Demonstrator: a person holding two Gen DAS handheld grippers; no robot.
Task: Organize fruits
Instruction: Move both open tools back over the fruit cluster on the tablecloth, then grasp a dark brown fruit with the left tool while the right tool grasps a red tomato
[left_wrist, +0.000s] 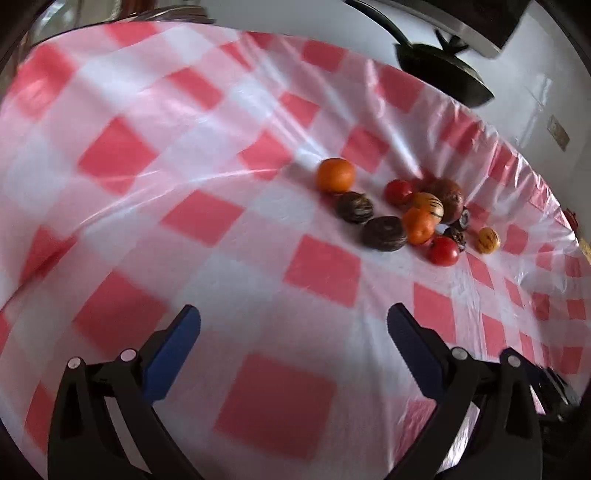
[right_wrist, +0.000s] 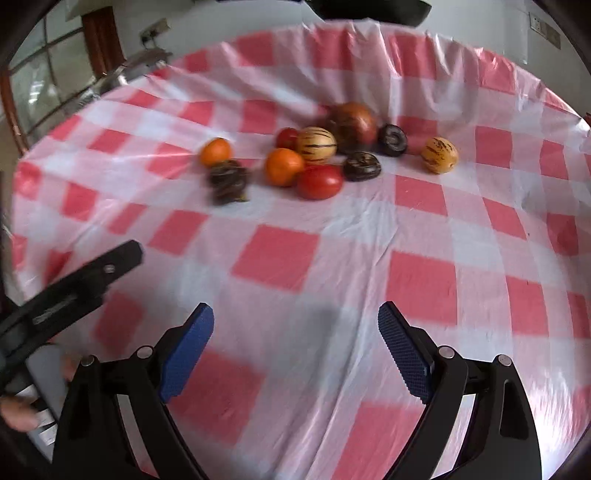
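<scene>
Several fruits lie in a loose cluster on the red-and-white checked tablecloth (right_wrist: 280, 258), toward twelve o'clock in the right wrist view and toward two o'clock in the left wrist view. From the right wrist, an orange (right_wrist: 216, 151) sits at the cluster's nine o'clock edge, just beside a dark fruit (right_wrist: 228, 181) that is smeared by motion blur, so whether it is one fruit or two cannot be told. Another orange (right_wrist: 283, 167) touches a red tomato (right_wrist: 320, 181), and behind them stands a pale striped fruit (right_wrist: 316, 144) with a second tomato (right_wrist: 287, 137) half hidden at its nine o'clock side. A large brownish-red fruit (right_wrist: 354, 125) rises at the back, its lower half covered by the fruits in front. Two dark round fruits (right_wrist: 362, 166) (right_wrist: 392, 139) lie at its four and three o'clock, and a yellow striped fruit (right_wrist: 439, 155) rests apart at the cluster's three o'clock edge. The right gripper (right_wrist: 295, 343) hangs over bare cloth at six o'clock, well apart from the fruits, its blue pads spread wide with nothing between them. The left gripper (left_wrist: 293, 347) likewise has its jaws fully apart and empty, over bare cloth. In the right wrist view, part of it enters at nine o'clock, cut off by the frame, with fingertips of the person's hand (right_wrist: 16, 411) barely visible below. A dark lamp base (left_wrist: 439, 70) beyond the table is cropped at one o'clock in the left view.
</scene>
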